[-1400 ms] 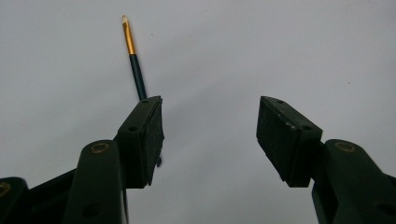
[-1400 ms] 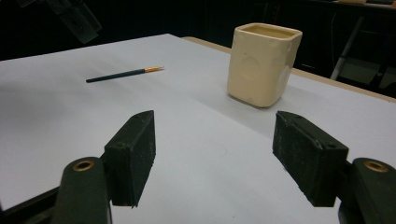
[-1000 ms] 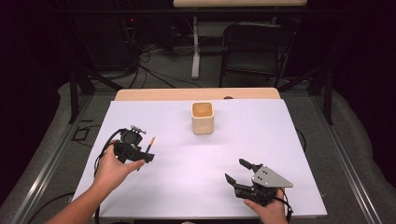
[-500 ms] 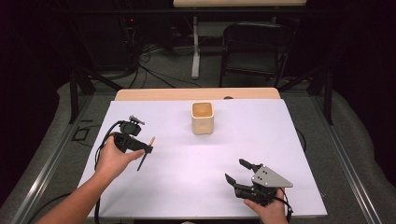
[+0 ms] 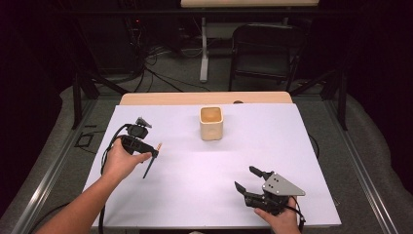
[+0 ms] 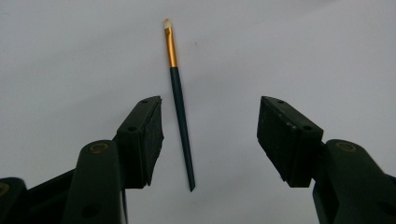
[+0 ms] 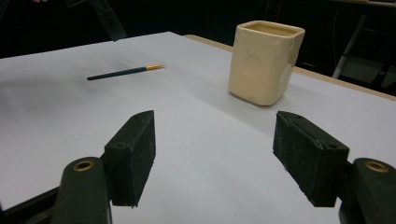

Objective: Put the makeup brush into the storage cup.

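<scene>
A thin dark-green paintbrush (image 5: 151, 160) with a gold ferrule lies flat on the white sheet at the left. My left gripper (image 5: 147, 152) hovers over it, pointing down. In the left gripper view the brush (image 6: 180, 112) lies between the open jaws of the left gripper (image 6: 209, 105), and neither pad touches it. Those jaws have just been closing a little. A cream square cup (image 5: 211, 123) stands upright at the middle back. My right gripper (image 5: 244, 177) rests open near the front right, aimed toward the cup (image 7: 264, 61) and the brush (image 7: 122, 72), with nothing between the jaws of the right gripper (image 7: 212, 116).
The white sheet (image 5: 204, 200) covers the table, with a wooden strip (image 5: 204, 98) along its far edge. A black chair (image 5: 263, 48) and cables stand on the floor behind. A cable trails from the left gripper over the table's left side.
My left hand and its gripper have drawn back and slightly left, away from the front edge. More of the brush now shows lying on the sheet. The right gripper has stayed put.
</scene>
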The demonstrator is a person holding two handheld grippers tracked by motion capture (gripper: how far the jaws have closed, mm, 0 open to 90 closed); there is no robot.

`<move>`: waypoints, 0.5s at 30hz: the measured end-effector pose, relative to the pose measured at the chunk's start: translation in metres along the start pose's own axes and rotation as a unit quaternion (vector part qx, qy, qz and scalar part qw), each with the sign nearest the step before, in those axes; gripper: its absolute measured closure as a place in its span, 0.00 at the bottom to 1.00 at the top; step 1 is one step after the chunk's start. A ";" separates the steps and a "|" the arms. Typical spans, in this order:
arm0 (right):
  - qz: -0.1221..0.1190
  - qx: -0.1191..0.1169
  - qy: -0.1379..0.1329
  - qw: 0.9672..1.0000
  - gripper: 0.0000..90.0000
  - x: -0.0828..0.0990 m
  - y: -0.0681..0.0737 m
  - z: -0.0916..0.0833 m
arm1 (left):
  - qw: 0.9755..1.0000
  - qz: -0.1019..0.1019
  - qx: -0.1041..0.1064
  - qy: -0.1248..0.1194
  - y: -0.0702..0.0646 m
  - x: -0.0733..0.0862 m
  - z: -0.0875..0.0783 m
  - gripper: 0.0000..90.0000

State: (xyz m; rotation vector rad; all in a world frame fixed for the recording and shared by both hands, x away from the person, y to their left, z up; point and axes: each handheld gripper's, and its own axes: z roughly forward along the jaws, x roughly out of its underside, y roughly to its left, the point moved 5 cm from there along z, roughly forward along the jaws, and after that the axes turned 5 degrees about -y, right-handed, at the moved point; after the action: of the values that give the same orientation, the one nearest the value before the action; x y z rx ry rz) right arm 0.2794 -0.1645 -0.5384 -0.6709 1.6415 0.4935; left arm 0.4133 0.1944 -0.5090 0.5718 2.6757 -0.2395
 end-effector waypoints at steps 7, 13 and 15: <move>0.000 -0.001 0.002 1.000 0.33 0.000 0.000 0.000 | 1.000 -0.006 -0.004 0.008 0.005 -0.002 0.005 0.47; 0.000 -0.001 0.003 1.000 0.33 0.000 0.000 0.000 | 1.000 -0.012 -0.007 0.015 0.008 -0.004 0.010 0.48; 0.000 -0.001 0.003 1.000 0.33 0.000 0.000 0.000 | 1.000 -0.012 -0.007 0.015 0.008 -0.004 0.010 0.48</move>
State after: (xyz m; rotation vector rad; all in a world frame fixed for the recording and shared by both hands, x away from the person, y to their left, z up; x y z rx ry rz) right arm 0.2794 -0.1639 -0.5389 -0.6741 1.6464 0.4933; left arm 0.4238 0.1977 -0.5170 0.5440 2.7120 -0.2201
